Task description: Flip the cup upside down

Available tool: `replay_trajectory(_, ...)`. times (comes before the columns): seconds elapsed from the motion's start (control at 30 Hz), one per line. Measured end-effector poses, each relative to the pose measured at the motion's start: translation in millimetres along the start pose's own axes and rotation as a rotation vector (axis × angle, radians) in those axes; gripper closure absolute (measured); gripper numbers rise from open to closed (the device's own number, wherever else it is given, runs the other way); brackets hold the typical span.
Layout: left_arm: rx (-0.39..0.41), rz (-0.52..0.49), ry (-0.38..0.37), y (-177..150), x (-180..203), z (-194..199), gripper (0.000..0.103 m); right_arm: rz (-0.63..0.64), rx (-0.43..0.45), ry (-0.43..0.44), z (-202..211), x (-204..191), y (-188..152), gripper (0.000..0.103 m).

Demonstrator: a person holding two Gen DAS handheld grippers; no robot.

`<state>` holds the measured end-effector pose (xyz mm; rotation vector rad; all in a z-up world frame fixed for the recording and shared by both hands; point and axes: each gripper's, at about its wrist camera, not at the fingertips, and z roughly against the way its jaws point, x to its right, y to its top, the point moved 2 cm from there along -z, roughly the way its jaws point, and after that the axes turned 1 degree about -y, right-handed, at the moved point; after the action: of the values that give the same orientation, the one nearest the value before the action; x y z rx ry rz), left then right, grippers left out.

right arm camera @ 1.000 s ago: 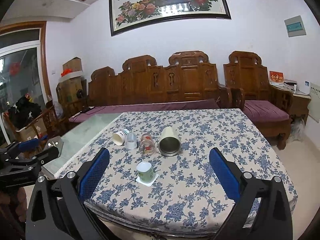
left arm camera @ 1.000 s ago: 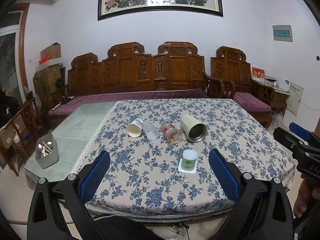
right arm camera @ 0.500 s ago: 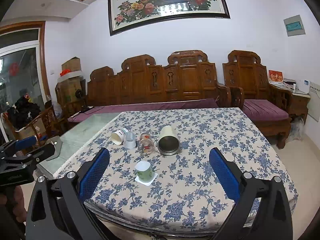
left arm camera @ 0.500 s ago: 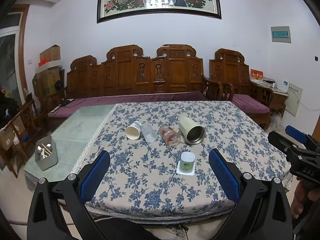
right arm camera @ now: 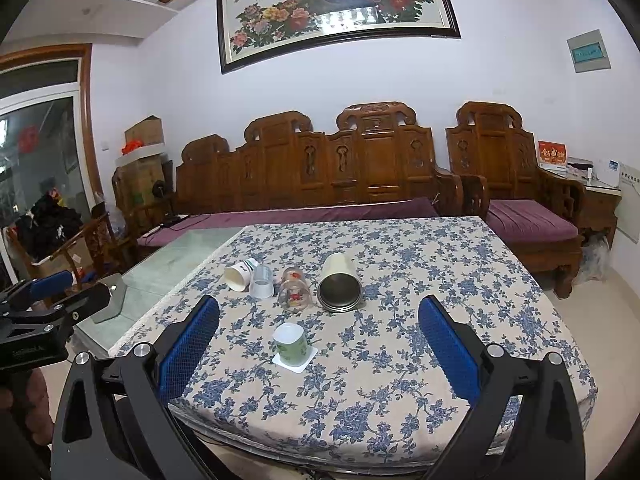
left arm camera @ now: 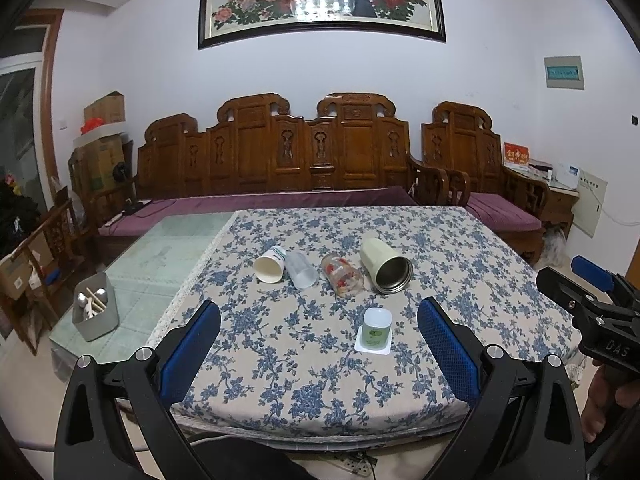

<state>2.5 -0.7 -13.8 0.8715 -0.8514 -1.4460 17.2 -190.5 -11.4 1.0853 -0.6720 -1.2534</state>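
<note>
Two grippers hang back from the near edge of the table point(left arm camera: 500, 248), both spread wide and gripping nothing; neither touches any cup. The left gripper point(left arm camera: 320, 356) points level across the flowered cloth, its blue pads framing the middle of the table, and the right gripper point(right arm camera: 318, 356) does the same from a spot further right, tilted slightly so the room leans.

Going from big to small on the cloth: a cream metal tumbler point(left arm camera: 385, 266) lies on its side, mouth toward the near edge, at the right end of a row. Left of it lies a glass with red flowers point(left arm camera: 342, 275), then a clear plastic cup point(left arm camera: 301, 269), then a paper cup point(left arm camera: 270, 266), the last two touching. Nearer than the row, alone on a white coaster point(left arm camera: 373, 345), stands the small green cup point(left arm camera: 375, 329), seemingly upright; it looks like the one to flip.

To do this step well, I would bring one gripper in low and level, close on the cup's middle, not its rim, lift clear of the coaster before turning the wrist, then set the mouth down flat. A tight squeeze could dent a thin wall; a loose one may let the cup slip mid-turn.
</note>
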Motion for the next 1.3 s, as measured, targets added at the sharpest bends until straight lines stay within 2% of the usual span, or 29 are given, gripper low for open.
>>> replay_trajectory(1.3, 0.026, 0.002, -0.007, 6.1, 1.8, 4.6, 0.008, -0.001, 0.006, 0.002, 1.8, -2.6, -0.1, 0.003)
